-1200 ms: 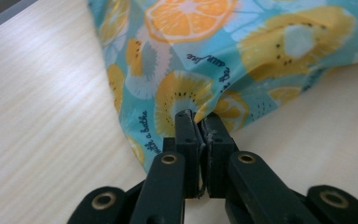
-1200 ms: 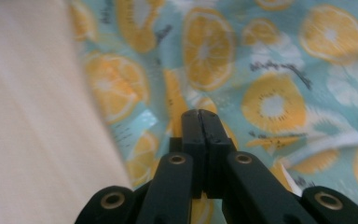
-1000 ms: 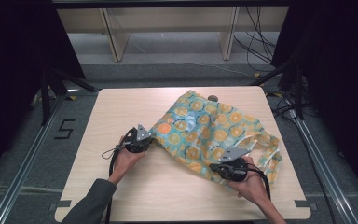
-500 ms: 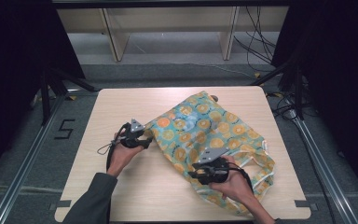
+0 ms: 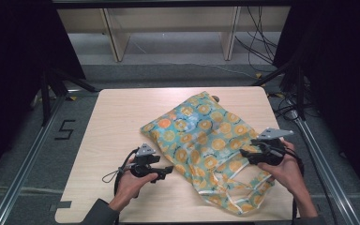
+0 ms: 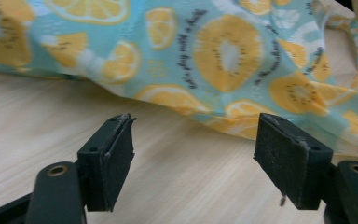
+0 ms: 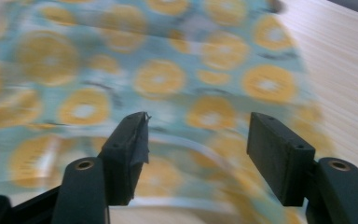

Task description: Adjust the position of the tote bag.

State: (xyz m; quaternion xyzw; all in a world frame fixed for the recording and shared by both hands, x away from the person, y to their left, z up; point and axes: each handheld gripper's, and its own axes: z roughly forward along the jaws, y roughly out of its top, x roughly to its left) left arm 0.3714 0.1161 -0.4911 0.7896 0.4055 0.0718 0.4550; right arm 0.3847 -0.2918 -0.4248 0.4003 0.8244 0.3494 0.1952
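The bag is made of thin cloth, light blue-green, printed all over with orange and yellow citrus slices and small dark writing. It lies flat on the desk, a little right of the middle, and it is turned diagonally: one corner points to the far side, the other end points to the near right corner. The cloth is not smooth; it has soft folds and wrinkles. At the near end the pale handles lie loose on the cloth, and this end is more crumpled. In the left gripper view the edge of the bag rests on the wood, slightly lifted in waves.
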